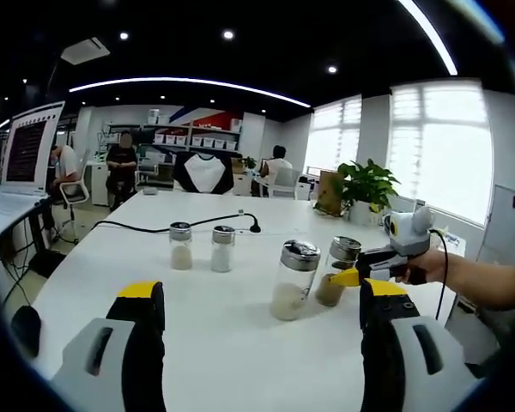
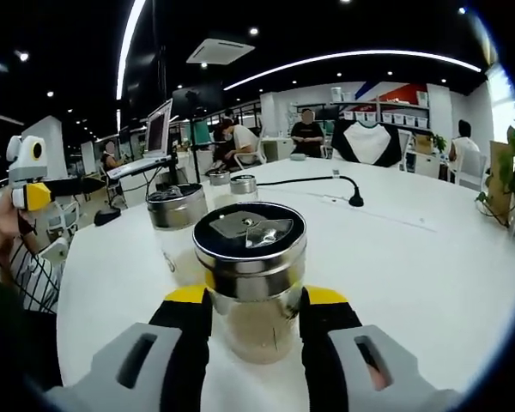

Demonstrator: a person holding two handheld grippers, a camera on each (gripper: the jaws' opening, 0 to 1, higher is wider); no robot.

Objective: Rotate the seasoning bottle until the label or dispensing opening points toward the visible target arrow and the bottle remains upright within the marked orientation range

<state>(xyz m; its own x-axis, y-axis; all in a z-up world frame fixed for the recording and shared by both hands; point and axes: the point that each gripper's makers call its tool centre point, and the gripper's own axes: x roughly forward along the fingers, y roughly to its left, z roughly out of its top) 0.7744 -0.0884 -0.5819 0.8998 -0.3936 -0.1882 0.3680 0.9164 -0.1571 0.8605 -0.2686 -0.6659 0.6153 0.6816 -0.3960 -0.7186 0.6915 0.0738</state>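
Holding the bottle [image 2: 250,283] between its two jaws, the right gripper [image 2: 256,322] had it standing up on the white table [image 2: 412,275]. The left gripper [image 1: 262,322] was wide open and held nothing. No arrow could be seen, so the turning looked started, not done. Three more bottles stood nearby.
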